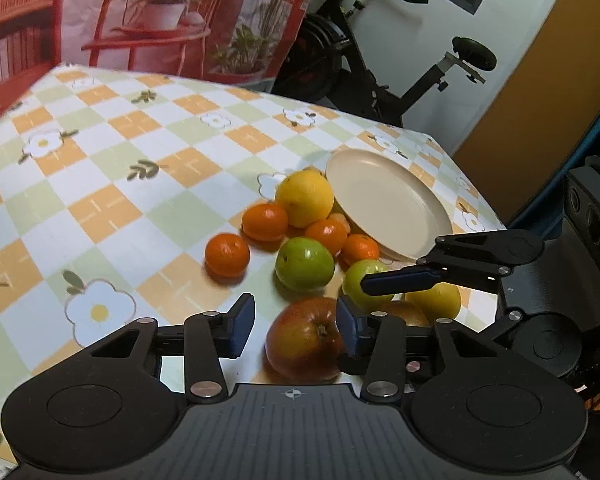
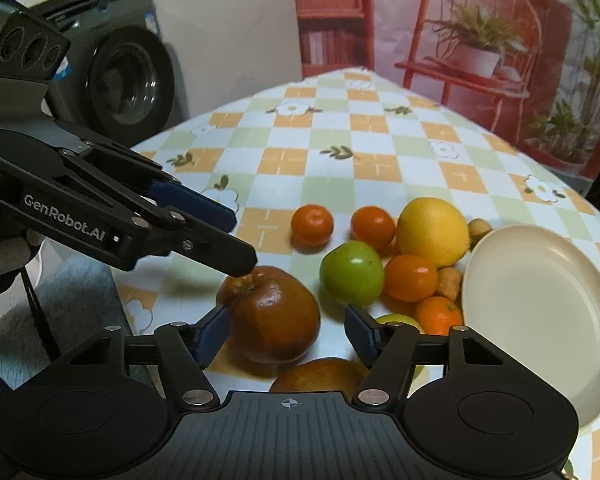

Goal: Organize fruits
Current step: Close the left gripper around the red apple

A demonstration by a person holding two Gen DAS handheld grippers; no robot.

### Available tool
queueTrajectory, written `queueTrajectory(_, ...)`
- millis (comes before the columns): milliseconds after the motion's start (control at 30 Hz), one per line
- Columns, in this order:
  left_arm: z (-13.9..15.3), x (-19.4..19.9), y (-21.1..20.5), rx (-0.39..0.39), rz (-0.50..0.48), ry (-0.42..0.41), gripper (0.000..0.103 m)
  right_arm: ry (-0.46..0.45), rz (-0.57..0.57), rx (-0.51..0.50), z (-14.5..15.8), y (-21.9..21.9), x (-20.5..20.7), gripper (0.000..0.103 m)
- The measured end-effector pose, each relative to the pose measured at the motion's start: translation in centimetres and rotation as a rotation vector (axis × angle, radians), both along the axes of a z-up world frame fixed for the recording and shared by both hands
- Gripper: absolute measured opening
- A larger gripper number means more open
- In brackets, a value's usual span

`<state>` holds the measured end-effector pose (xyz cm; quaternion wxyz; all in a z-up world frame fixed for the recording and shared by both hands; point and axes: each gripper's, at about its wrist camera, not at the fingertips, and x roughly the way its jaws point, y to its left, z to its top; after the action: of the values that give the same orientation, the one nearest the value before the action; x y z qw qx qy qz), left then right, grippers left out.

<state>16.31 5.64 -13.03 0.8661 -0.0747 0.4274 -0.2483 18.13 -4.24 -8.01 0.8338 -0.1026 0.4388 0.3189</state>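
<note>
A red-brown apple (image 2: 274, 316) is the landmark; the right gripper (image 2: 286, 330) straddles it, jaws apart, left pad touching its side, right pad clear; the left gripper (image 2: 236, 236) reaches in from the left, its tips just above the apple's stem; a green apple (image 2: 352, 274) sits just right of it; beyond lie tangerines (image 2: 312, 225) and a yellow citrus (image 2: 434, 231); far right, a cream plate (image 2: 540, 312).

Five tangerines (image 1: 227, 254), two green apples (image 1: 304, 263), two red apples (image 1: 304, 338), two lemons (image 1: 305, 198), one plate (image 1: 384, 200).
</note>
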Motion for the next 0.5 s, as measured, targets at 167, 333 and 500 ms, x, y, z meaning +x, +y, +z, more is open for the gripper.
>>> queueTrajectory(167,-0.8,-0.1,0.1,-0.035,-0.016,0.041,0.047,0.033,0.039,-0.048,-0.6,1.1,0.4,0.056)
queueTrajectory(333,-0.9,0.0,0.1,-0.052,-0.042,0.054,0.043,0.054,0.05,-0.074,-1.1,1.9,0.8,0.056)
queueTrajectory(500,-1.1,0.1,0.3,-0.056,-0.035,0.066,0.034,0.057,0.047,-0.077,-1.1,2.1,0.9,0.055)
